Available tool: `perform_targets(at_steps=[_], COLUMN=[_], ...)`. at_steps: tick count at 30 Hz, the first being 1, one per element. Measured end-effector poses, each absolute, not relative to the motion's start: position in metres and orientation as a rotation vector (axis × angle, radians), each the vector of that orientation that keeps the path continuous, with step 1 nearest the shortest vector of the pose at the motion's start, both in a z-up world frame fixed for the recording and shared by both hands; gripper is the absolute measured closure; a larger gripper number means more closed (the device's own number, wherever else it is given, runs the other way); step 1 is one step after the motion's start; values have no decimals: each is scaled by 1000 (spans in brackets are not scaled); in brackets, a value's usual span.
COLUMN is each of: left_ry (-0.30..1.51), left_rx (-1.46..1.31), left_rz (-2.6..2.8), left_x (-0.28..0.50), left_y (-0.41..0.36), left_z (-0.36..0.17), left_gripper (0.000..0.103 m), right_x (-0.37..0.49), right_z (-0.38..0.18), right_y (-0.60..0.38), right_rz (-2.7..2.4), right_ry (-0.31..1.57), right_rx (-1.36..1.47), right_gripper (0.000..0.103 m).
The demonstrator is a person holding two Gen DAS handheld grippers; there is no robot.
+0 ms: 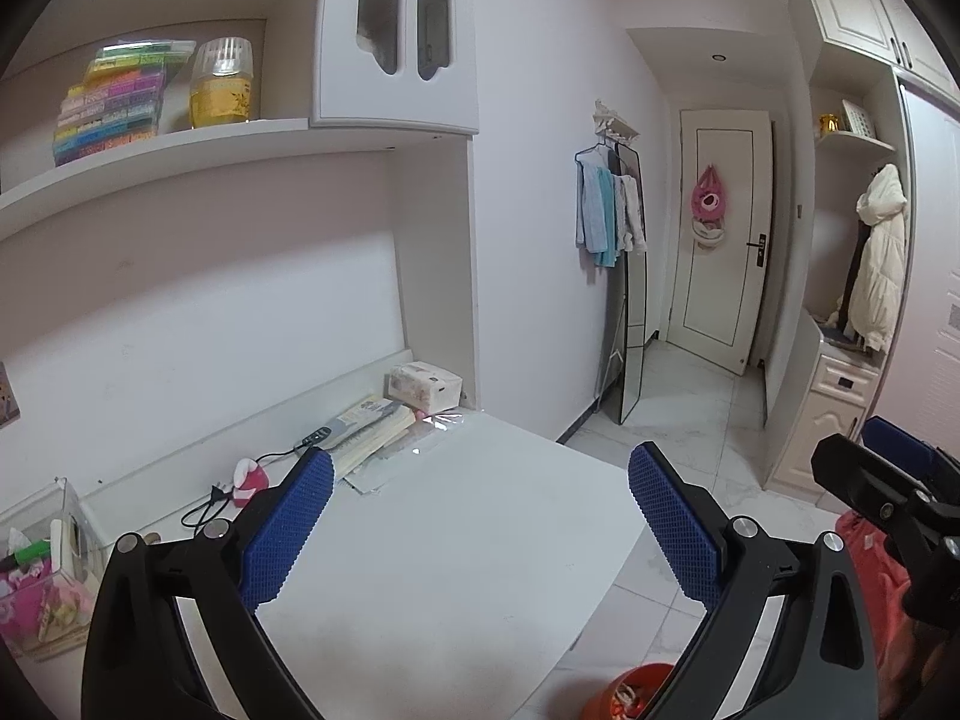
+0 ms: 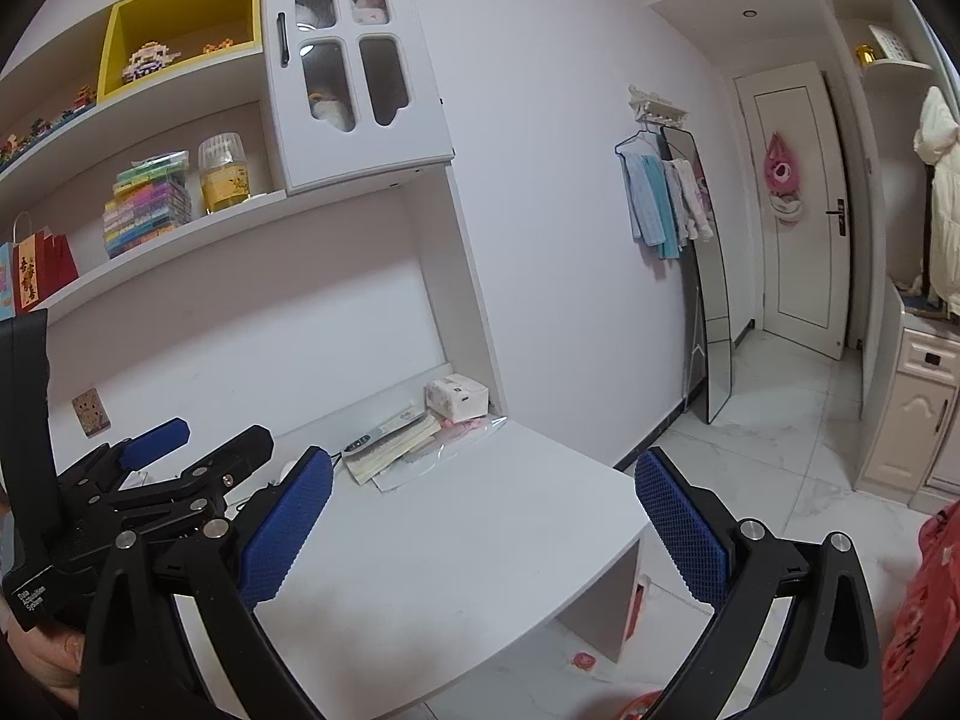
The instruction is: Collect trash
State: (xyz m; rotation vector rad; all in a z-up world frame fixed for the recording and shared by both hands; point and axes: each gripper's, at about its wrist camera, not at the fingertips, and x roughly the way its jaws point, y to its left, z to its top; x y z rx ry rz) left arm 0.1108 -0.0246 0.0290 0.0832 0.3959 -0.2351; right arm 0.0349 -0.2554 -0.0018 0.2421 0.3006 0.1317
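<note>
- An orange trash bin [image 1: 636, 693] is standing on the floor just off the desk's [image 1: 456, 540] near corner, with scraps showing inside; what they are is hard to tell.
- A small red scrap [image 2: 583, 660] is lying on the floor tiles beside the desk leg.
- The left gripper [image 1: 480, 522] is hovering over the bare desk, its jaws spread fully and holding nothing.
- The right gripper [image 2: 483, 531] is hanging alongside, jaws likewise wide and empty.
- Papers [image 1: 375, 429] and a tissue pack [image 1: 425, 387] are sitting at the desk's far end.
</note>
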Motion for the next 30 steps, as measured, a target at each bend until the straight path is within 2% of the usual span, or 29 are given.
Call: perform_targets(at_steps=[30], left_ry=[404], left_rx=[81], left_rz=[-198], left_x=[106], left_y=[-7], left_z=[33], left_gripper=[6], right_x=[35], right_z=[-7], right_y=[-241], right_rz=[156], right_ry=[325], right_rx=[250], right_gripper=[4])
